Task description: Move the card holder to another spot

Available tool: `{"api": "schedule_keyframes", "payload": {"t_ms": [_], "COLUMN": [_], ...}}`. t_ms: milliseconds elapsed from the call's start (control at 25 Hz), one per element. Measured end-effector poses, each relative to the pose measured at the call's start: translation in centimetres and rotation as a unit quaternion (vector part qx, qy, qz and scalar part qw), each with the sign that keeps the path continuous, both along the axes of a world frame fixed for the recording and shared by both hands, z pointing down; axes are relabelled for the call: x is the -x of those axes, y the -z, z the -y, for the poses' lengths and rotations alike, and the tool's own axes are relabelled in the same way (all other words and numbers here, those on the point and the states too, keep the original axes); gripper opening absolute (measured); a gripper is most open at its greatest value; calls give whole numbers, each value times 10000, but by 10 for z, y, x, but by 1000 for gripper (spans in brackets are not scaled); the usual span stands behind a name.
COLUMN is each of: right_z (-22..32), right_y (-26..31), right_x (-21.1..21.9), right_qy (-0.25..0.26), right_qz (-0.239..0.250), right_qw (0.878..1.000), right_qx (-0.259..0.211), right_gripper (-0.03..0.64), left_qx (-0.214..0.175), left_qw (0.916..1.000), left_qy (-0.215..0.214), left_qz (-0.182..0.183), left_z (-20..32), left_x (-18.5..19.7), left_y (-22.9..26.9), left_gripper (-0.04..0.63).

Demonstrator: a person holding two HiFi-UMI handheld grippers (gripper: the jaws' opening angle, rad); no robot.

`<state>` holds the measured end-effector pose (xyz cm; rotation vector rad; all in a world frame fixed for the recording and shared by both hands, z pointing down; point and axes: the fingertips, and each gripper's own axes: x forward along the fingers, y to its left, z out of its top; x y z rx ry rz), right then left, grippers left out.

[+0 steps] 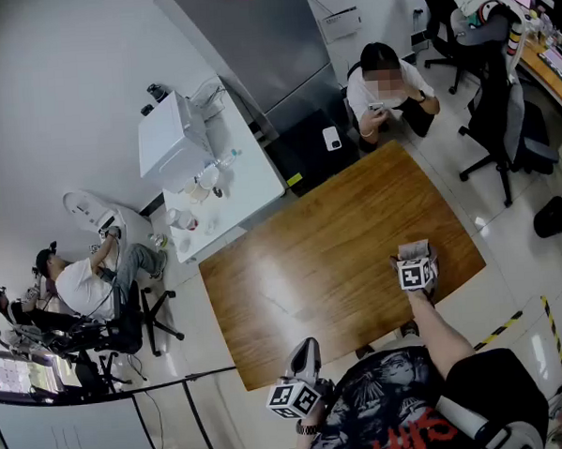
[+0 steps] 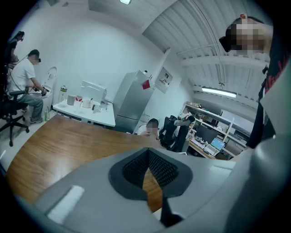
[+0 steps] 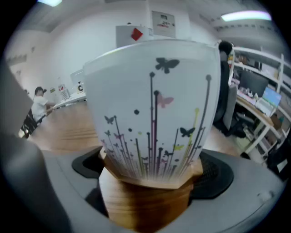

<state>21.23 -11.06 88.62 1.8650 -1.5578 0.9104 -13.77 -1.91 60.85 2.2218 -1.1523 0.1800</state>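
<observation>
The card holder (image 1: 414, 250) is a white cup-shaped box printed with butterflies and thin stems. It stands upright on the wooden table (image 1: 320, 254), close to the near right edge. My right gripper (image 1: 415, 259) is open around it at full width, one pad on each side of its base, which rests on the wood. In the right gripper view the card holder (image 3: 154, 104) fills the picture between the dark pads (image 3: 218, 175). My left gripper (image 1: 305, 354) hovers off the table's near edge, shut and empty, its pads (image 2: 136, 166) meeting at the tips.
A person (image 1: 382, 91) crouches at the table's far corner and another person (image 1: 82, 281) sits at the left. A white side table (image 1: 251, 188) with appliances adjoins the far left. A black office chair (image 1: 501, 113) stands at the right. Striped tape (image 1: 512, 324) marks the floor.
</observation>
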Motion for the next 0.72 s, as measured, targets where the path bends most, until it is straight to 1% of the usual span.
{"api": "schedule_keyframes", "payload": {"t_ms": [120, 200, 360, 440, 560, 640, 720], "right_z": [-2, -10, -44, -65, -82, -86, -85], "right_y": [44, 81, 141, 160, 191, 209, 217], "right_x": [6, 14, 33, 34, 34, 33, 23], "right_qy": [214, 351, 524, 468, 344, 306, 250], "right_qz": [-107, -152, -114, -32, 107, 170, 159], "right_qw": [9980, 9957, 9934, 9928, 9899, 9878, 9864], "right_qx": [-577, -847, -1012, -1106, -1368, -1517, -1618], "right_gripper": [565, 565, 565, 565, 563, 563, 563], "left_qx": [-8, 6, 85, 93, 53, 11, -84], "left_qw": [10000, 10000, 9996, 9993, 9990, 9991, 9990], "left_qy": [13, -4, -164, -250, -311, -324, -417], "left_qz": [-60, -99, -211, -267, -329, -282, -153], "left_z": [-5, -7, -7, -7, 1, 3, 3], "left_x": [-1, -2, -15, -25, -34, -36, -39], "left_y": [-10, -14, -26, -28, -27, -28, -28], "left_gripper": [0, 0, 0, 0, 0, 0, 0]}}
